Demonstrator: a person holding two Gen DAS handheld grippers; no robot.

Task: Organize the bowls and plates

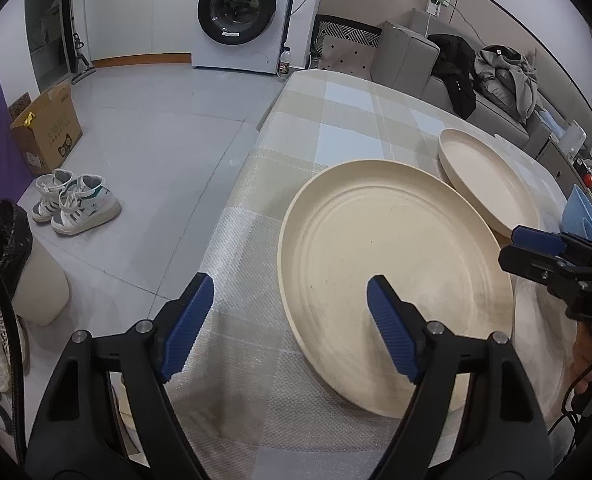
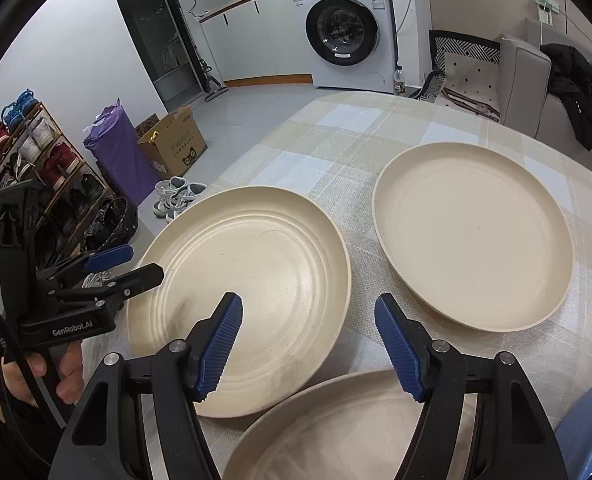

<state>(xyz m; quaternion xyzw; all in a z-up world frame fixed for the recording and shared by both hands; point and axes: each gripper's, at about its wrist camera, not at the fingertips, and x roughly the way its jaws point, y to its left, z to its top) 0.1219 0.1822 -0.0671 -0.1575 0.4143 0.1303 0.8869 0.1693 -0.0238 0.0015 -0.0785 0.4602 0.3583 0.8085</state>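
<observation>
Both tongs pointed steeply down over the worktop, each gripped from behind by a hand; the person's left hand showed curled round the black handle of its tool at the left edge of the right wrist view. The left tongs stood released, their blue pads well apart and pressing on nothing: one pad hung over the checked cloth beside the ridged plate, the other over that plate's inner surface, so its left rim lay between them, untouched as far as could be seen. The right tongs were likewise released, with the gap between the pads spanning the ridged plate's right rim and the strip of cloth next to it. Three cream plates could be counted in the right wrist view: the ridged plate at centre left, a smooth plate further back to the right and apart from it, and a nearest plate at the bottom edge, its rim overlapping the ridged plate's near edge from that angle. A blue dish peeked in at the right edge of the left wrist view, behind the right tongs; whether it was a bowl or a plate could not be told.
</observation>
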